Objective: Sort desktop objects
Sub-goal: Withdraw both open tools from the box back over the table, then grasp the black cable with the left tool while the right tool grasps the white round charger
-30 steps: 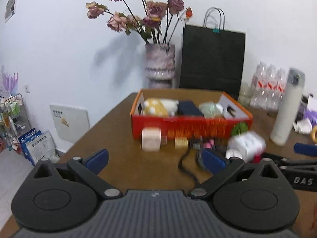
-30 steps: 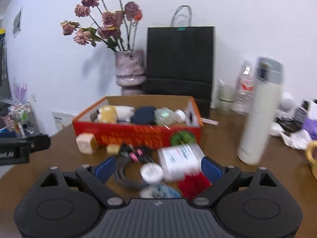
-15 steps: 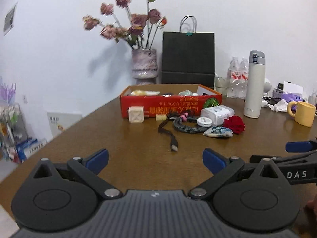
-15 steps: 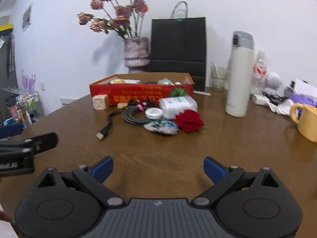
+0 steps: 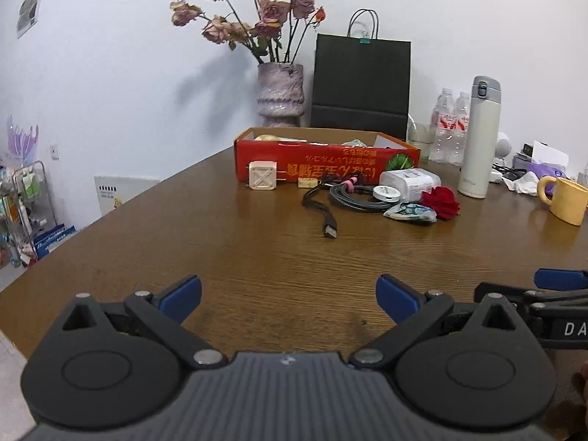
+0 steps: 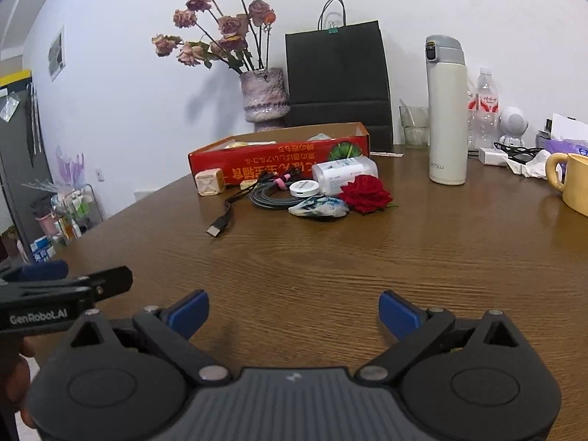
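A red cardboard box (image 5: 323, 165) (image 6: 279, 160) holding several items stands mid-table. In front of it lie a cream cube charger (image 5: 262, 176) (image 6: 210, 183), a small yellow block (image 5: 308, 183), a coiled braided USB cable (image 5: 352, 198) (image 6: 272, 198), a round white case (image 5: 386, 193) (image 6: 304, 188), a white packet (image 5: 409, 180) (image 6: 343, 172), a crumpled wrapper (image 5: 409, 213) (image 6: 319, 207) and a red rose (image 5: 441, 202) (image 6: 365, 193). My left gripper (image 5: 288, 297) and right gripper (image 6: 294, 314) are open and empty, low over the near table, far from the objects.
A vase of dried roses (image 5: 280, 92), a black paper bag (image 5: 362, 84), a white thermos (image 5: 479, 136) (image 6: 446, 110), water bottles (image 5: 450, 125) and a yellow mug (image 5: 567, 200) (image 6: 573, 183) stand behind and right. The table's left edge (image 5: 110, 217) drops to the floor.
Both grippers have drawn back from the box and objects toward the near table edge and lowered. Both stay open and empty.
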Demonstrator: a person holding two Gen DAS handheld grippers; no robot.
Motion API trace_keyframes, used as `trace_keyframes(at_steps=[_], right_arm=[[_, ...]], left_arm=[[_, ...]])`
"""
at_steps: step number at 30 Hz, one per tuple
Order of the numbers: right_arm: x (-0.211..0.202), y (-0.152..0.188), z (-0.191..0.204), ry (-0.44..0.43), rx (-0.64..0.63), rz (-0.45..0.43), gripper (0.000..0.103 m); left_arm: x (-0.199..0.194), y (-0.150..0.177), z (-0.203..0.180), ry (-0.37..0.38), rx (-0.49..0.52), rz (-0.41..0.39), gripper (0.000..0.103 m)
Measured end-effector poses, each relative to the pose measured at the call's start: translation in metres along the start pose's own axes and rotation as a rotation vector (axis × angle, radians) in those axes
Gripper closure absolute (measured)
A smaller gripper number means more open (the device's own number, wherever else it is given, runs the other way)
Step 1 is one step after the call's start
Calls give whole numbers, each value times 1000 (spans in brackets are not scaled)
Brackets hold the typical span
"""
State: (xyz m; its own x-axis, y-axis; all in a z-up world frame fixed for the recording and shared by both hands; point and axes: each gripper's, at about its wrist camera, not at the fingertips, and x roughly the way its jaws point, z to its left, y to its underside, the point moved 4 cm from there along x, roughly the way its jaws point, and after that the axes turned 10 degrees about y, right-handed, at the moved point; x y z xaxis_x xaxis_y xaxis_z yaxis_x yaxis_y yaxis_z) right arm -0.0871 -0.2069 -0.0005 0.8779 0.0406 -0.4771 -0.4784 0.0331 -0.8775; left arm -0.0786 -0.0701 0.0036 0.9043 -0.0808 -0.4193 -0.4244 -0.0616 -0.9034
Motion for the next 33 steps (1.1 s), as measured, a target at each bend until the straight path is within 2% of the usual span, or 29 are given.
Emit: trace_keyframes(at_steps=[7, 12, 16, 19, 22, 23, 25, 27, 29, 31, 33], right_arm=[[1, 0, -4, 19, 31, -5, 4], [10, -9, -4, 66, -7, 44, 4], [20, -40, -4, 53, -19, 17, 4], [37, -66, 2, 54, -45, -25, 5], [64, -84, 9, 69, -56, -18, 14], [76, -91, 12, 60, -55, 5, 21], [99, -101, 19, 29, -51, 41, 29], [119, -108, 24, 17, -44, 70, 30], [138, -112, 29, 18, -40, 84, 36], [159, -117, 34, 39, -39, 114, 41], [177, -118, 35, 61, -24, 131, 44]], left_arm=[[1, 1, 5, -6, -13, 4, 0], [9, -14, 5, 29, -23, 18, 0], [27, -39, 4, 65, -17, 53, 0], [44, -60, 4, 71, 3, 39, 3], [65, -81, 9, 64, 28, 28, 6], [72, -86, 11, 60, 40, 33, 11], [86, -97, 16, 50, 68, 48, 18], [99, -106, 18, 59, 100, 62, 21], [118, -112, 21, 95, 107, 79, 32], [147, -115, 28, 111, 71, 135, 44], [179, -114, 35, 161, 14, 209, 45]])
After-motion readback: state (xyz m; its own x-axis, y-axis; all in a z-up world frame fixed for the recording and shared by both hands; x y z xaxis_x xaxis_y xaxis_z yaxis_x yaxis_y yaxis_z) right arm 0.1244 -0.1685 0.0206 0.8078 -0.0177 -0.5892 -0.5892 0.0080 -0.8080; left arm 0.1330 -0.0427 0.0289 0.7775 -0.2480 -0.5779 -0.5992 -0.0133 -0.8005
